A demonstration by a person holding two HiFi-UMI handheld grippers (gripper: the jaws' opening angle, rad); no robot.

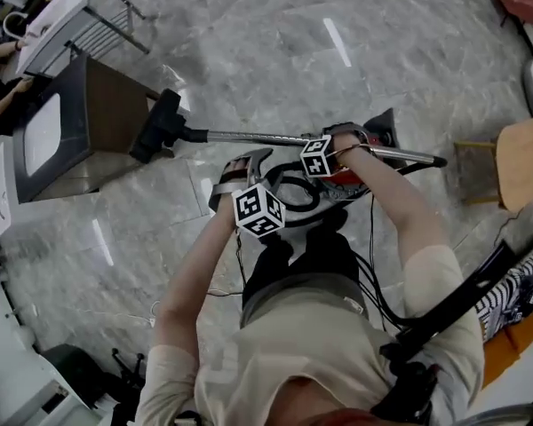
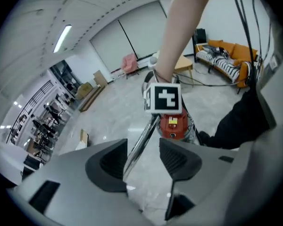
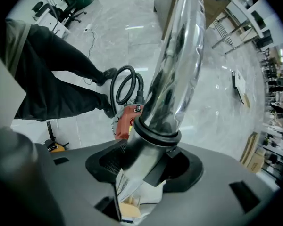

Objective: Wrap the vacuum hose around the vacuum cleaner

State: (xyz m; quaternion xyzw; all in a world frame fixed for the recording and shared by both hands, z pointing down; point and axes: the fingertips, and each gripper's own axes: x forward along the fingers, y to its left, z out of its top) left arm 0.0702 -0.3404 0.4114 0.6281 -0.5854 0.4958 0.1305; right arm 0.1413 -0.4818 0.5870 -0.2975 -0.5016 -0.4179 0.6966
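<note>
The red vacuum cleaner [image 1: 348,177] [image 2: 173,126] [image 3: 125,121] stands on the marble floor in front of the person's feet. Its chrome wand [image 1: 249,137] [image 3: 179,55] runs left to the black floor head [image 1: 160,127]. The black hose [image 1: 313,204] [image 3: 127,68] lies in loops by the body. My right gripper [image 1: 351,140] [image 3: 144,161] is shut on the wand at its dark collar. My left gripper [image 1: 244,169] [image 2: 142,159] hovers just left of it, open. The wand [image 2: 140,142] shows in line between its pads, not pressed by them.
A dark cabinet [image 1: 80,118] stands to the left of the floor head. A wooden chair [image 1: 515,162] is at the right. A thin black cable [image 1: 373,273] trails past the person's legs. An orange sofa [image 2: 226,55] stands by the far wall.
</note>
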